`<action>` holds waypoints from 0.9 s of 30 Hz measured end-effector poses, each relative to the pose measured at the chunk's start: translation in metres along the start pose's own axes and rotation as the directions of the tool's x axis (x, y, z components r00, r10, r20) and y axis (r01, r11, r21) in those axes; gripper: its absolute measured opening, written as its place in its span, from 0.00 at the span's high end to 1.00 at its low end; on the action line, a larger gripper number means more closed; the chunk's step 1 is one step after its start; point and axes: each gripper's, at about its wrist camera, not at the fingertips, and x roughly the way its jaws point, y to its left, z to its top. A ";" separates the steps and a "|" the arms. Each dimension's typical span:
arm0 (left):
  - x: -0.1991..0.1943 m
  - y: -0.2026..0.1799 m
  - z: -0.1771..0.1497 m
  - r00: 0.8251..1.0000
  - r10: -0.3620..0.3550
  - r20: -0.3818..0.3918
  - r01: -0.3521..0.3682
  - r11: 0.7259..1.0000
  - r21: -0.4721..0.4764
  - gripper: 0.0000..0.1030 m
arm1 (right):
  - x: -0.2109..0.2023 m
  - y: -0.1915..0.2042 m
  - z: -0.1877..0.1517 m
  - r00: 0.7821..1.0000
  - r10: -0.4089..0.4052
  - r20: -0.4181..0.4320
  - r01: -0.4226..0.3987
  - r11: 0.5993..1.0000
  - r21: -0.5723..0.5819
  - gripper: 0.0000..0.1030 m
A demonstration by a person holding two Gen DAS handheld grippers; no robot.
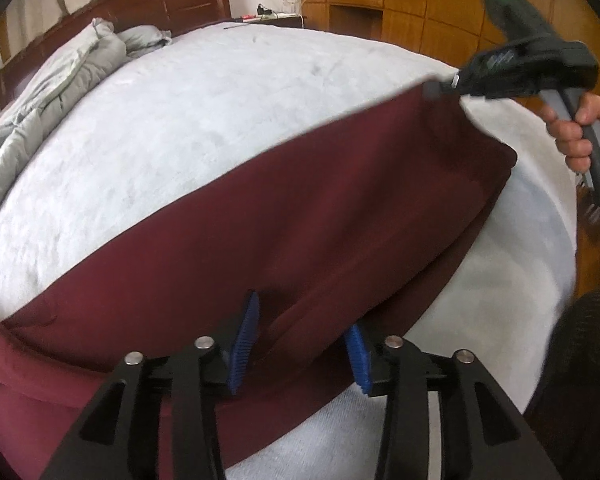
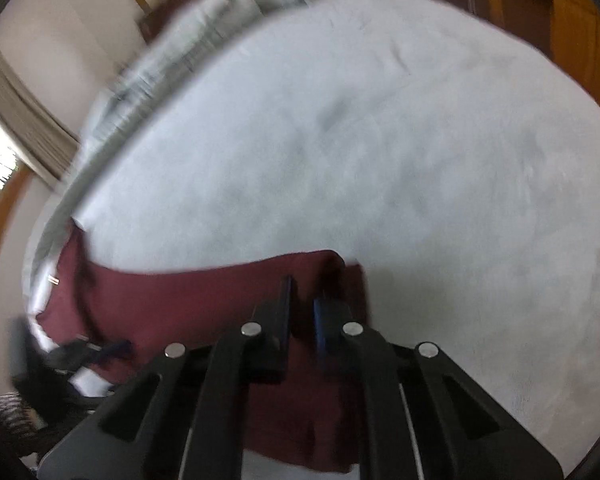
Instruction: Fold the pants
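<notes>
A bed covered in a pale grey-blue plush sheet fills both views, with a crumpled grey quilt heaped along its far left side near the dark wooden headboard. Beyond the far edge stands a light wooden desk.

The maroon pants lie flat on the near part of the bed. In the left wrist view their long axis runs as a band from the lower left, where the fabric bunches, up to the upper right, where a corner is lifted slightly off the sheet.

The right hand-held gripper, held by a hand on its grey handle, has its jaws closed tight on that raised corner; its own blurred view shows maroon cloth pinched between the blue pads.

The left hand-held gripper is part-way open, its blue pads standing apart over a ridge of the pants without pressing it.
</notes>
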 end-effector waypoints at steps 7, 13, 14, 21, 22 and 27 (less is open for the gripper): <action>-0.013 0.004 0.003 0.999 -0.038 -0.021 0.038 0.999 -0.032 0.49 | -0.017 0.004 -0.003 0.997 -0.018 0.076 0.013 0.998 0.062 0.52; -0.072 0.047 -0.011 0.994 -0.110 0.010 0.110 0.972 -0.206 0.31 | -0.042 0.078 -0.021 0.995 0.036 0.096 -0.030 0.997 -0.071 0.50; -0.080 0.060 -0.016 0.995 -0.103 0.004 0.101 0.964 -0.246 0.30 | -0.038 0.096 -0.026 0.994 0.088 0.071 -0.081 0.991 -0.104 0.50; -0.112 0.192 -0.048 0.994 0.029 -0.103 -0.081 0.829 -0.553 0.31 | 0.018 0.229 -0.046 0.921 0.355 -0.161 -0.388 0.873 -0.295 0.37; -0.112 0.203 -0.048 0.993 0.033 -0.112 -0.092 0.815 -0.572 0.31 | 0.029 0.246 -0.047 0.911 0.364 -0.194 -0.409 0.855 -0.320 0.37; -0.097 0.251 -0.040 0.986 0.028 -0.164 -0.129 0.753 -0.645 0.31 | 0.062 0.278 -0.054 0.911 0.316 -0.264 -0.401 0.828 -0.393 0.31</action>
